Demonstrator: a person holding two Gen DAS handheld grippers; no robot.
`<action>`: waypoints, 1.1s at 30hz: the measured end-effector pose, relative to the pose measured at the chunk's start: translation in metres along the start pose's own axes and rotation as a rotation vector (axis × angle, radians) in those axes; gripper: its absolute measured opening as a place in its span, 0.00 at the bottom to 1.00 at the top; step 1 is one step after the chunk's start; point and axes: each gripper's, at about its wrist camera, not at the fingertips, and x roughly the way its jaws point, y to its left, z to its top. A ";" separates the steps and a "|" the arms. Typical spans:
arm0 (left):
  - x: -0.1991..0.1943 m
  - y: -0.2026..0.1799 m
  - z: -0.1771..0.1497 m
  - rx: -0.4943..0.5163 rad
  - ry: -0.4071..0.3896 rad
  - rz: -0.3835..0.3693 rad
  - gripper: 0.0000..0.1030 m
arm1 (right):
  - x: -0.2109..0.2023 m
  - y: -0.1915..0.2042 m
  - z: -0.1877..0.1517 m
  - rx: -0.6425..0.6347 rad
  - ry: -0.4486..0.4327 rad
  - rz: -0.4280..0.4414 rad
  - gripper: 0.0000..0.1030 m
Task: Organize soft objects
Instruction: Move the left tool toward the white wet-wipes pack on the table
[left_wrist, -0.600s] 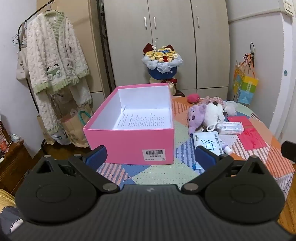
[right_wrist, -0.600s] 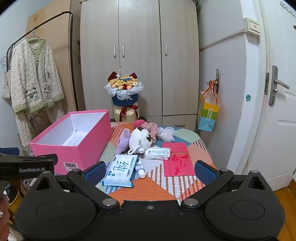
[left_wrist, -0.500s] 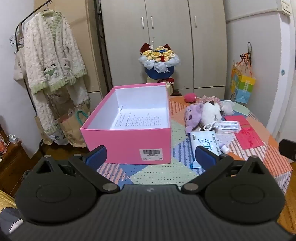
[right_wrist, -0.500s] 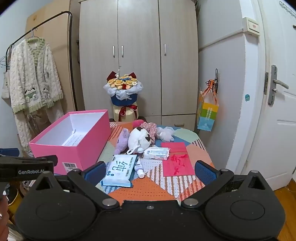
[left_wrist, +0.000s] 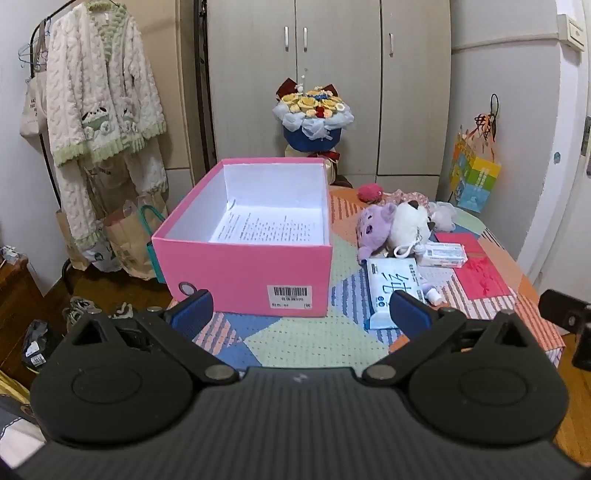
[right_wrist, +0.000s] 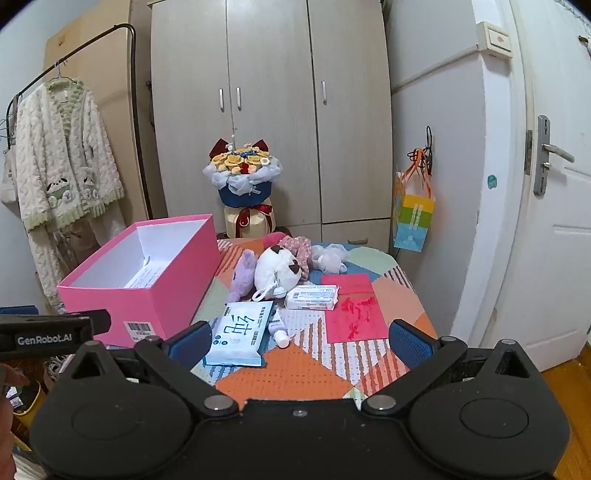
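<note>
Both the left gripper (left_wrist: 301, 312) and the right gripper (right_wrist: 299, 338) stand fully spread with nothing between their blue pads, short of the patchwork-covered table (right_wrist: 314, 373). At about twelve o'clock from the right gripper lies a huddle of plush toys, a white-and-brown one (right_wrist: 275, 267) against a lilac one (right_wrist: 242, 271); they look light and squashy, best pinched across the plump body. At ten o'clock the open pink cardboard box (right_wrist: 147, 295) holds only a printed sheet (left_wrist: 273, 229).
</note>
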 end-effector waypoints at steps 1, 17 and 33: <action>0.001 0.000 0.000 -0.001 0.010 -0.009 1.00 | -0.001 -0.001 -0.001 0.003 0.003 0.000 1.00; 0.015 0.002 -0.010 -0.001 0.126 -0.079 1.00 | -0.008 0.002 -0.004 -0.023 0.026 0.005 1.00; 0.006 -0.004 -0.011 0.085 0.092 -0.047 1.00 | -0.010 0.000 -0.006 -0.017 0.024 -0.003 1.00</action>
